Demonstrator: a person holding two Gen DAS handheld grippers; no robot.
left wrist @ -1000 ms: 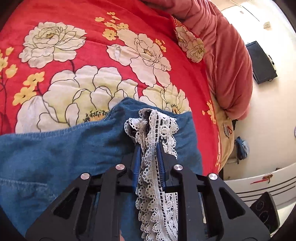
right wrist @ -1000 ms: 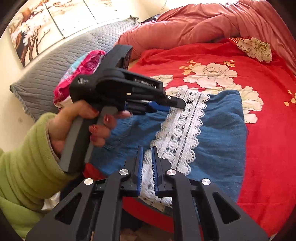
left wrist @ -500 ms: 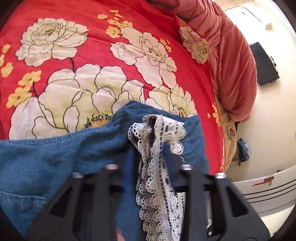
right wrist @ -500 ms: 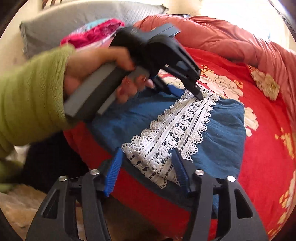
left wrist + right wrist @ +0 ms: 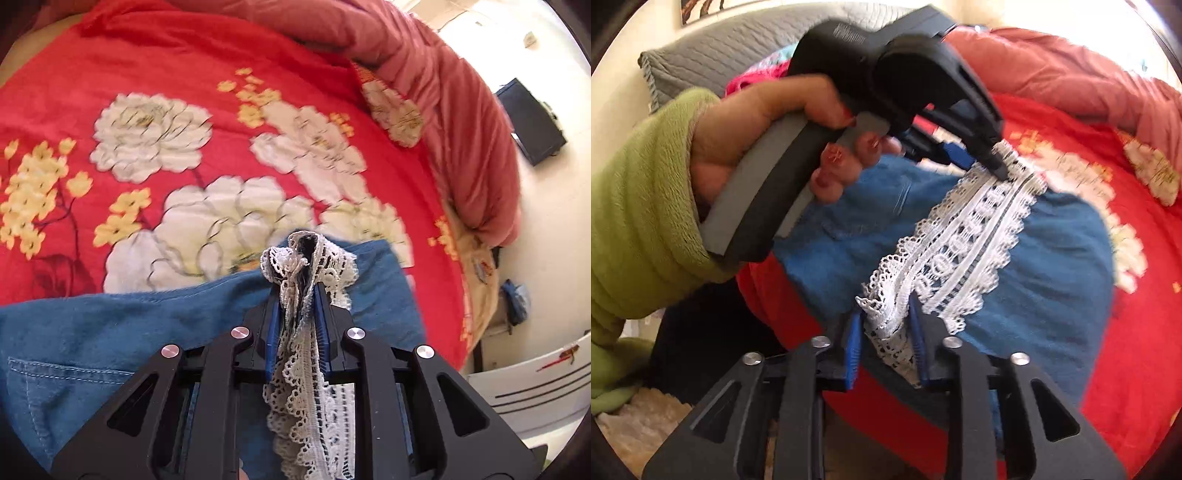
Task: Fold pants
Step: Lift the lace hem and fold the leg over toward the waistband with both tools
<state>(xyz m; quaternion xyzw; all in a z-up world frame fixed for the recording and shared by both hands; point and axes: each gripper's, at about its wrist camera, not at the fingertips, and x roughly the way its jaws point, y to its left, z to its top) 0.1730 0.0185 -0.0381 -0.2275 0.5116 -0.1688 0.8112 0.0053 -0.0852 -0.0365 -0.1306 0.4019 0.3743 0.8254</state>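
My left tool (image 5: 295, 295) pinches the lace trim (image 5: 964, 236) of blue pants (image 5: 1052, 266) on the bed (image 5: 184, 74); my right tool (image 5: 886, 325) is closing around lace near the bed's edge.

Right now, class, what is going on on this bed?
A person is folding blue denim pants with a white lace trim on a red floral bedspread. The left gripper is shut on one end of the lace. The right gripper is closing around the other end at the bed's edge.

Pants (image 5: 110, 332) on bedspread (image 5: 184, 74), pillow (image 5: 713, 55) behind
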